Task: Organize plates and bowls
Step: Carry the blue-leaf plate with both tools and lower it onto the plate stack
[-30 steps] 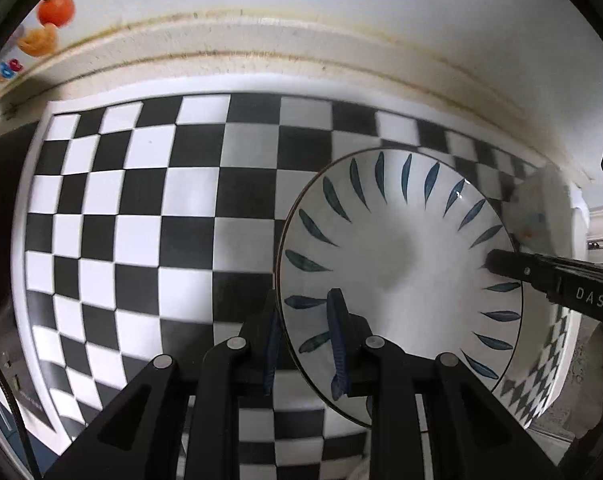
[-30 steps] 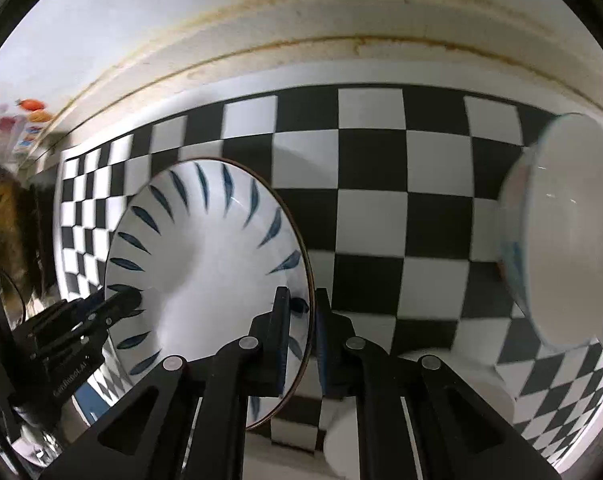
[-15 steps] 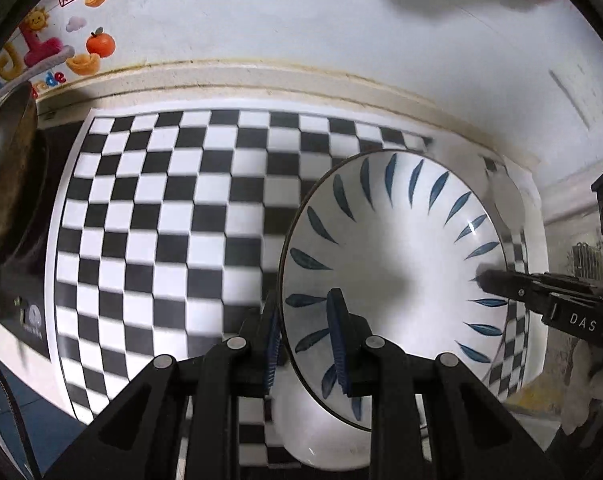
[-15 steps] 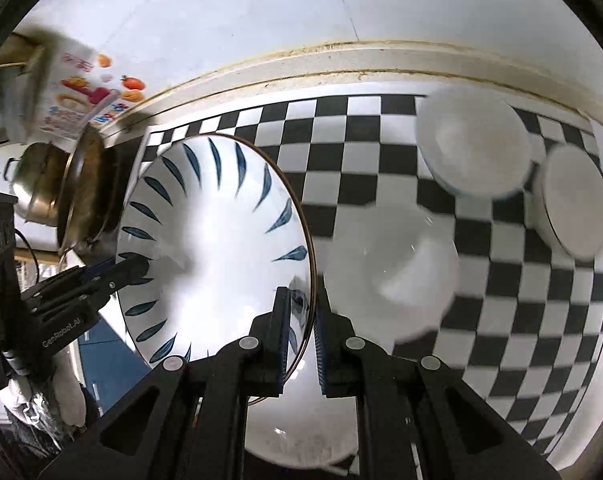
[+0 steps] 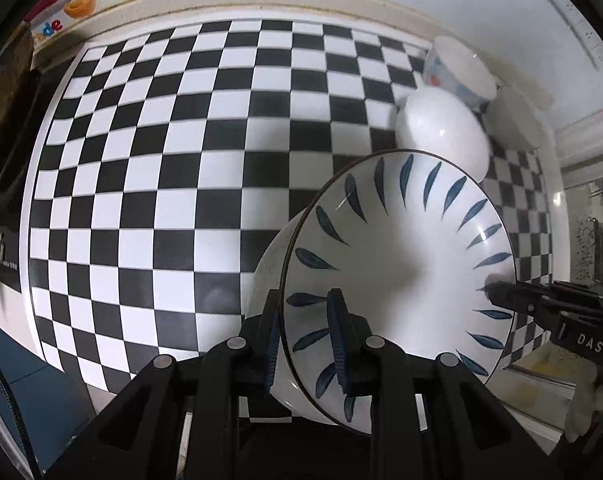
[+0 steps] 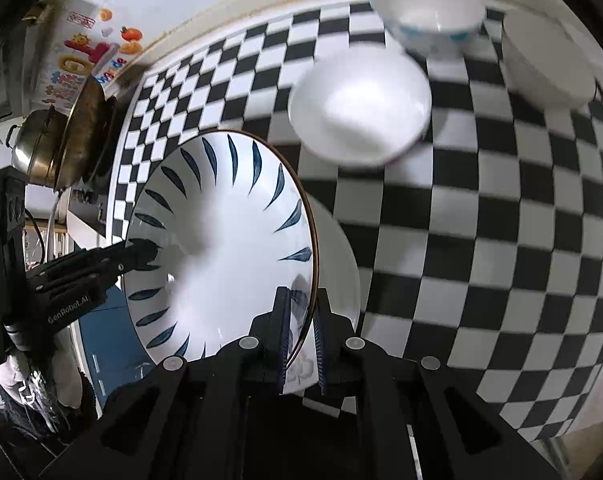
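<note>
Leaf-pattern plate (image 5: pixel 401 264) held above checkered desk (image 5: pixel 161 160), gripped from both sides. Left gripper (image 5: pixel 303 336) pinching near rim; right gripper (image 6: pixel 300 336) pinching opposite rim. Plate white, ring of dark blue leaf strokes, thin dark edge. White bowl (image 6: pixel 359 104), patterned bowl (image 6: pixel 429 12) and another white bowl (image 6: pixel 545 64) stand on desk beyond.

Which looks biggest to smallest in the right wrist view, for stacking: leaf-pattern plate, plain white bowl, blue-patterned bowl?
1. Leaf-pattern plate, though nearest the camera.
2. Plain white bowl.
3. Blue-patterned bowl, farthest, so unsure.
</note>
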